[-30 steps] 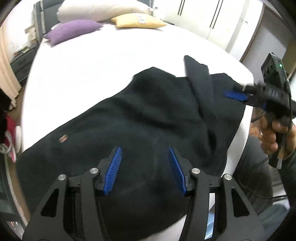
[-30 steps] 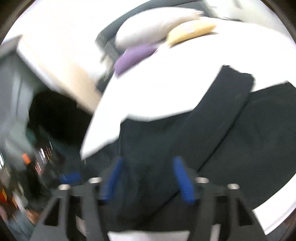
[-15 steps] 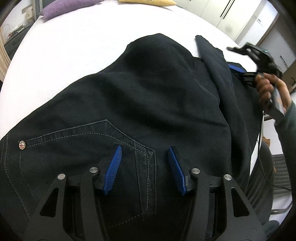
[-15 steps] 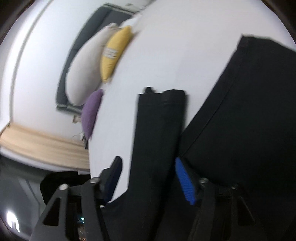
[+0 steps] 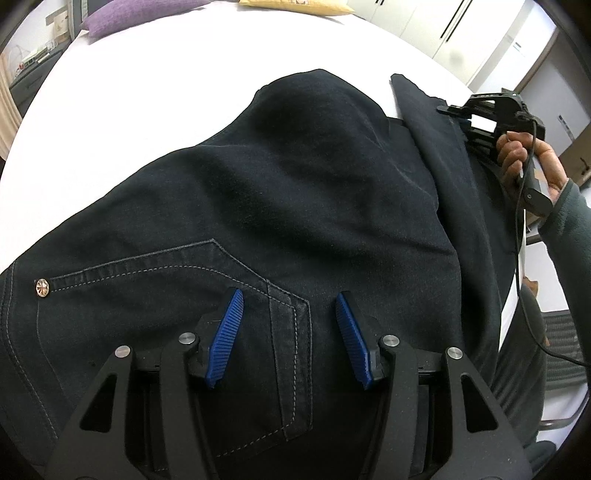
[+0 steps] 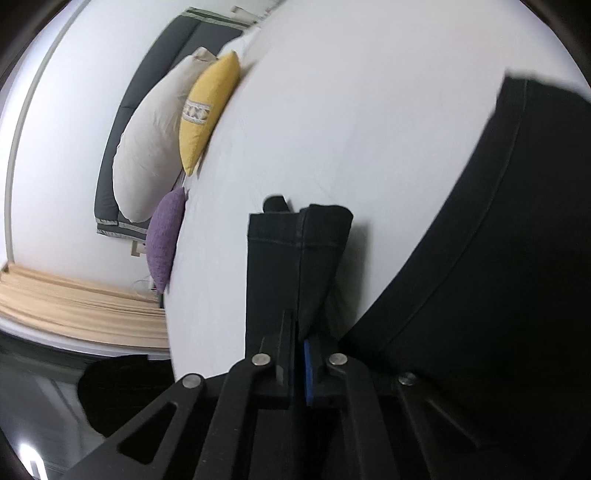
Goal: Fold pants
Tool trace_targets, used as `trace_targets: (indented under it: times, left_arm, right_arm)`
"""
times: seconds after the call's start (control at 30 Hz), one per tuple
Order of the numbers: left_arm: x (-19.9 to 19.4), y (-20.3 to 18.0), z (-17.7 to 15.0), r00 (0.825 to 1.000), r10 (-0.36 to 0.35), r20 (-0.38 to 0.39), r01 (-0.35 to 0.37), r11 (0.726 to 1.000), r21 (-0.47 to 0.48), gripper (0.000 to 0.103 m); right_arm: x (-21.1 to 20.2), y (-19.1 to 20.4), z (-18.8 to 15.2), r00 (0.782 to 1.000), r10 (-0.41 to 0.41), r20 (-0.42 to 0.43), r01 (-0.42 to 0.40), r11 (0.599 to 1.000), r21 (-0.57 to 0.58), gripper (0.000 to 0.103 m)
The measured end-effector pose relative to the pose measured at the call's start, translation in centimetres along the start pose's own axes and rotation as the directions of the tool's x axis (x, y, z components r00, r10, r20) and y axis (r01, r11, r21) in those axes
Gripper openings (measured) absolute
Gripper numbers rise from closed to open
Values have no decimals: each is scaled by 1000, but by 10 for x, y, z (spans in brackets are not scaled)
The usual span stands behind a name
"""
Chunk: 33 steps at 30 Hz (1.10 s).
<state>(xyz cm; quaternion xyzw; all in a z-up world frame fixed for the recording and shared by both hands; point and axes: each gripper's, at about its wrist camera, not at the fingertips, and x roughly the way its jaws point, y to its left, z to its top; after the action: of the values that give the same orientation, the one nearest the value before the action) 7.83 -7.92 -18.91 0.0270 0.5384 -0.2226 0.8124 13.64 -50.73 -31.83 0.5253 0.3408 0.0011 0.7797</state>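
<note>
Hidden or unclear: the near end of the dark navy denim pants runs off the bottom of the left wrist view under the gripper body, and the waistband is out of frame. The pants' right edge drops behind the bed's side. In the right wrist view the big dark fabric mass at right is slightly blurred at its far edge and cut off by the lens rim. In the left wrist view the right gripper's fingertips are tucked behind the raised leg, so its grip can't be read there.

Pants lie spread on the white bed sheet, back pocket with pale stitching near, copper rivet at left. One narrow pant leg runs along the right side toward the far end; its hemmed cuff shows in the right wrist view, lifted off the sheet.

Left gripper: the blue ribbed pads stand wide apart over the pocket corner, nothing between them pinched; whether they touch the cloth is not clear.

Right gripper: fingers together, clamped on the pant leg just short of the cuff, with only a thin strip of blue pad visible. The person's right hand holds its handle, with a black cable hanging down.

Far end of bed: purple cushion, yellow cushion with patterned band, large off-white pillow, against a dark grey headboard. White wardrobe doors far right.
</note>
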Motion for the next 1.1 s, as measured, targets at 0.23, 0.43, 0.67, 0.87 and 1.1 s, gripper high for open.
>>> trace_targets:
  times: [0.23, 0.43, 0.67, 0.87, 1.1]
  left_arm:
    - [3, -4, 2, 1000, 12, -2, -12, 1000, -8, 51]
    - [4, -10, 5, 1000, 29, -1, -29, 999, -31, 56]
    - [14, -32, 8, 998, 66, -4, -66, 998, -4, 85]
    - [17, -37, 9, 997, 81, -7, -81, 997, 3, 87]
    - [20, -42, 15, 995, 102, -13, -102, 995, 0, 88]
  right_arm:
    - [-63, 7, -2, 987, -1, 159, 8, 999, -42, 4]
    - [-128, -29, -18, 938, -17, 345, 4, 999, 36, 4]
    - [-141, -107, -40, 937, -59, 344, -8, 982, 189, 3]
    - [-147, -113, -20, 937, 119, 329, -185, 967, 176, 50]
    - [-121, -106, 16, 967, 105, 233, -144, 977, 156, 6]
